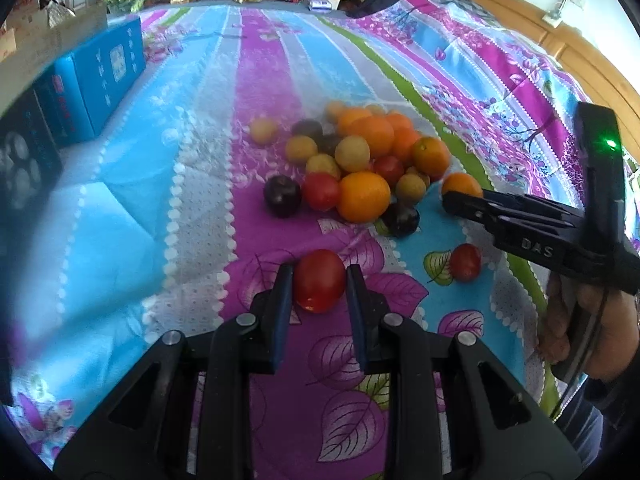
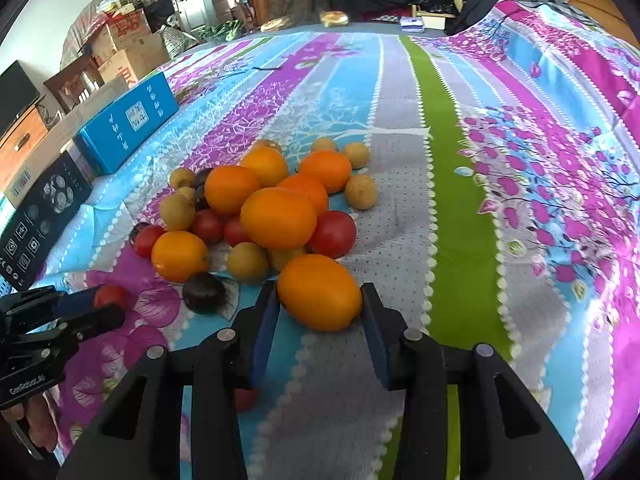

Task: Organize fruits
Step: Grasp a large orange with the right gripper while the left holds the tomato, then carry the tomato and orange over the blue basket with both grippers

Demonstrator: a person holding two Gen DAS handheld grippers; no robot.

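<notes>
Gripping a red tomato (image 1: 319,280), the left gripper (image 1: 320,286) has its blue pads narrowed onto the fruit's two sides, holding it just above the striped flowered bedspread (image 1: 208,160), a little apart from the main heap of fruit (image 1: 360,160). The right gripper (image 2: 320,304) has an orange (image 2: 319,292) between its pads; both pads seem to touch its sides, though how firm the hold is cannot be told. That orange lies at the near edge of the pile, just beside a yellow-brown fruit (image 2: 247,262) and a dark plum (image 2: 204,292). A loose tomato (image 1: 465,262) sits alone between the two tools. By my reading, the step in hand is picking one fruit per hand out of the mixed heap to sort by kind. Next, each fruit likely needs lifting clear and carrying to its own spot on open cloth, without nudging round neighbours into rolling. A blue box (image 2: 128,120) lies well off at the bed's left edge.
</notes>
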